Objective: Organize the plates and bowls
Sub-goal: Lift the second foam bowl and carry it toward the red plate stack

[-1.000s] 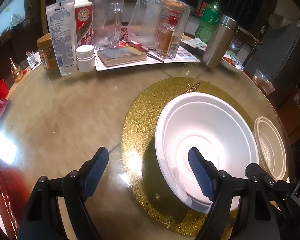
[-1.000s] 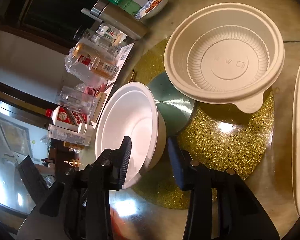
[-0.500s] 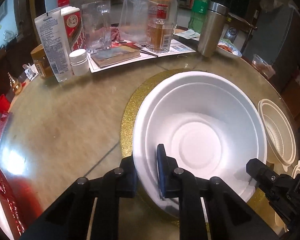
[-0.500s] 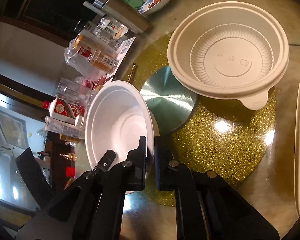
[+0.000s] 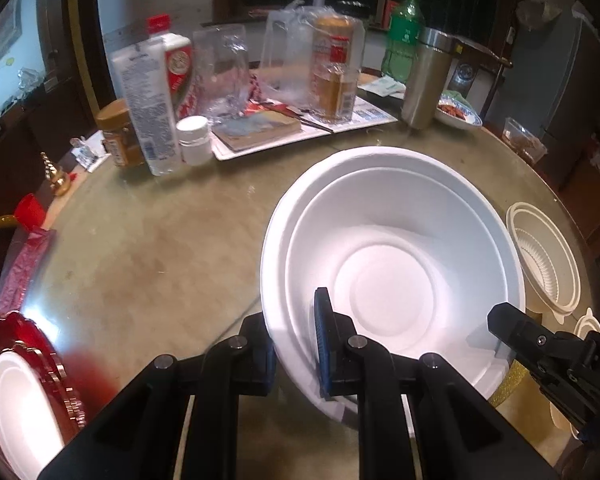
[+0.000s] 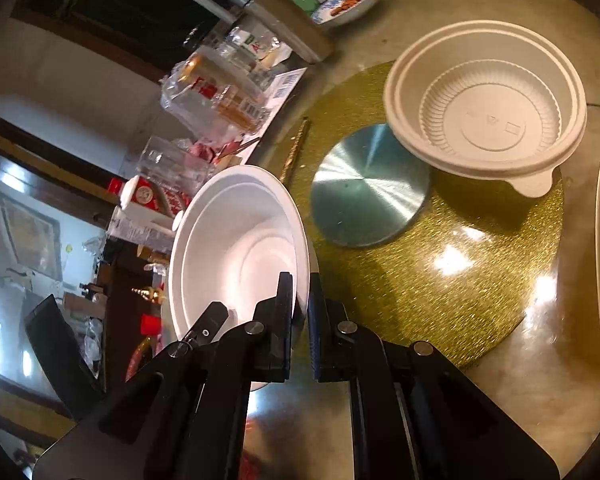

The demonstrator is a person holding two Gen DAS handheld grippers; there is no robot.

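While my left tongs (image 5: 296,344) clamp the near rim of the white bowl (image 5: 392,264), tilted above the table (image 5: 140,248), I raise evenly. From the right wrist, my right tongs (image 6: 300,320) pinch its opposite rim (thin foam, I judge), so I squeeze gently.

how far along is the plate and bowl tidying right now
Early stage. Done: nothing looks stacked or put away yet. In hand: the left gripper and the right gripper are both shut on the rim of the white bowl. Left: the beige bowl sits alone on the gold mat, and a white plate lies apart at the table's near edge.
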